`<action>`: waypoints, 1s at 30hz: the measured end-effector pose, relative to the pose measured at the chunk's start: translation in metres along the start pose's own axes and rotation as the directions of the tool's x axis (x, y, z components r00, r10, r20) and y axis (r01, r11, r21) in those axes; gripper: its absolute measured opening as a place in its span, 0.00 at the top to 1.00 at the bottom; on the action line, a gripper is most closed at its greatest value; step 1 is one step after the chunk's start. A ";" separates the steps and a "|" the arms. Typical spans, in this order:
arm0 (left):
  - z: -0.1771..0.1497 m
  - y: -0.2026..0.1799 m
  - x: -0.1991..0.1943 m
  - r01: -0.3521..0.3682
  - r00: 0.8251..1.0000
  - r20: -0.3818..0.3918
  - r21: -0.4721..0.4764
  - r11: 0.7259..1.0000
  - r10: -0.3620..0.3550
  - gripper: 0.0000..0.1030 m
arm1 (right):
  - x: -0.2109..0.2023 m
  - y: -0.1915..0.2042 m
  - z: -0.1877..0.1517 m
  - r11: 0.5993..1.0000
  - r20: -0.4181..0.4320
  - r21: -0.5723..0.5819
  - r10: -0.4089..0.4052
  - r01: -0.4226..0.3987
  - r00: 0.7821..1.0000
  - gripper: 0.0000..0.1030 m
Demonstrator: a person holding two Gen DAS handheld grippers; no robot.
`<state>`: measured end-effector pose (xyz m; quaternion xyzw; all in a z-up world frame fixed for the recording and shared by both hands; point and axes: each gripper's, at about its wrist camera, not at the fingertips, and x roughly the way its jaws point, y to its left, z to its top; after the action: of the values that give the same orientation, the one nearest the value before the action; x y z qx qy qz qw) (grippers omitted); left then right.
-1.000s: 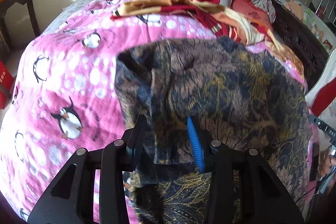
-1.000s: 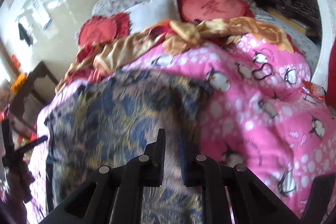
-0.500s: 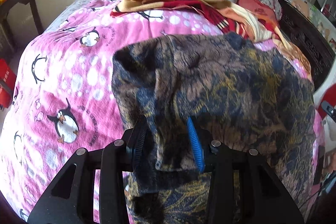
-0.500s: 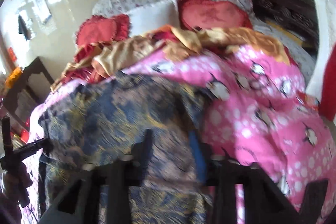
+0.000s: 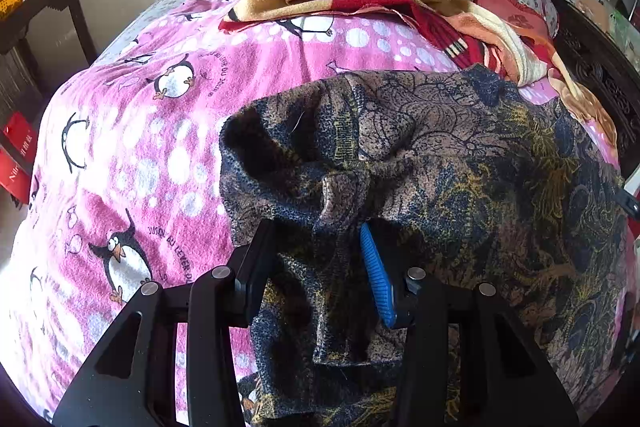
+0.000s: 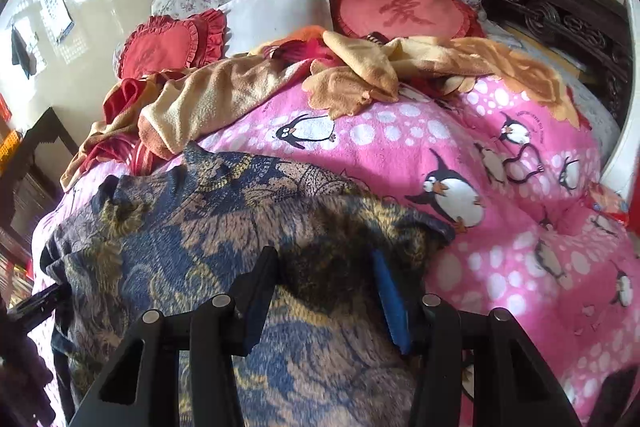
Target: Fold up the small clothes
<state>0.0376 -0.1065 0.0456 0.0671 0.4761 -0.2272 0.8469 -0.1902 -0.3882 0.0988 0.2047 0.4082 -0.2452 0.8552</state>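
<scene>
A dark blue, brown and gold patterned garment (image 5: 460,155) lies spread on the pink penguin blanket (image 5: 140,147). My left gripper (image 5: 316,231) has a bunched fold of its near edge between its jaws. The jaws are opening, but the cloth still fills the gap against the blue pad (image 5: 378,279). In the right wrist view the same garment (image 6: 208,227) lies under my right gripper (image 6: 323,255). That gripper stands open just above the cloth and pinches nothing. The pink blanket (image 6: 500,227) is bare to its right.
A heap of orange, cream and red towels (image 6: 240,87) lies across the bed behind the garment. Red heart cushions (image 6: 400,11) and a white pillow are farther back. Dark carved wood (image 6: 560,19) runs along the right, and a dark side table (image 5: 40,7) stands at the left.
The right jaws have gone from nearly shut on the garment to open, letting it go, and that gripper shifted sideways. The left gripper kept its fold and moved slightly.
</scene>
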 end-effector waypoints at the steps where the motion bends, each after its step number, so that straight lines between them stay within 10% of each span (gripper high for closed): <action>1: 0.000 0.001 -0.001 0.002 1.000 -0.002 -0.005 1.000 -0.002 0.58 | -0.009 0.001 -0.004 1.000 0.006 -0.011 -0.003 0.003 1.000 0.55; 12: -0.020 0.005 -0.036 0.030 1.000 -0.007 0.010 0.999 -0.030 0.58 | -0.015 -0.023 -0.071 0.998 -0.152 -0.036 -0.063 0.058 0.986 0.55; 30: -0.160 0.061 -0.125 0.086 0.988 -0.130 0.036 0.996 -0.081 0.58 | -0.145 -0.025 -0.133 0.990 -0.134 -0.010 0.135 -0.137 0.982 0.40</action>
<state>-0.1149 0.0410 0.0578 0.0790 0.5271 -0.2675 0.8027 -0.3634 -0.2983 0.1336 0.2397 0.4519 -0.1680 0.8427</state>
